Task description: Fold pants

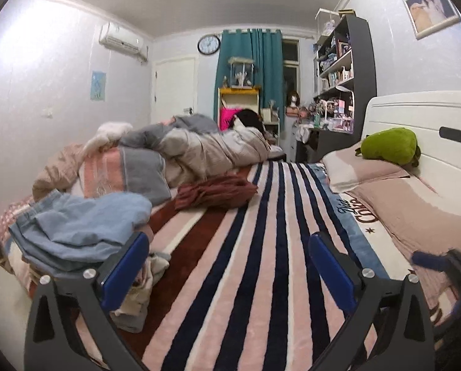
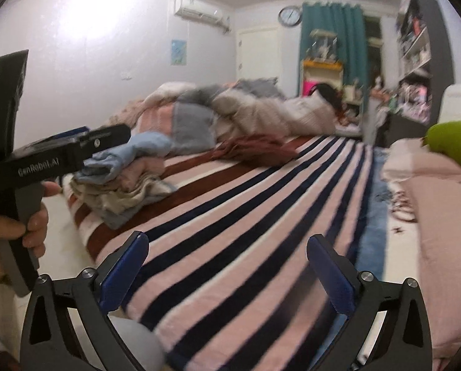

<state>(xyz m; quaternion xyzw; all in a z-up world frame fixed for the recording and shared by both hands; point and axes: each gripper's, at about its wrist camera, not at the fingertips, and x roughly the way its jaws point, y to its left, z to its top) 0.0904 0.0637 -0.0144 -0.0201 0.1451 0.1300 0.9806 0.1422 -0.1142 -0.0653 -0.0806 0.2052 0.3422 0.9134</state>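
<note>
Both grippers hang empty above the striped bed; no pants are taken yet.

The left gripper [image 1: 229,266] and the right gripper [image 2: 227,267] each have their blue-padded jaws spread wide, with nothing between them, over the pink, white and navy striped blanket [image 1: 255,247]. The pants to fold are probably in the pile of clothes [image 2: 122,179] at the bed's left edge, where a light blue denim garment [image 1: 85,225] lies on top; a crumpled dark red garment [image 1: 215,191] lies apart, further up the bed. To begin well, I think the left gripper should go to the denim piece, pinch its waistband only, and lift it alone. Then spread it flat on the free stripes before any fold.
</note>
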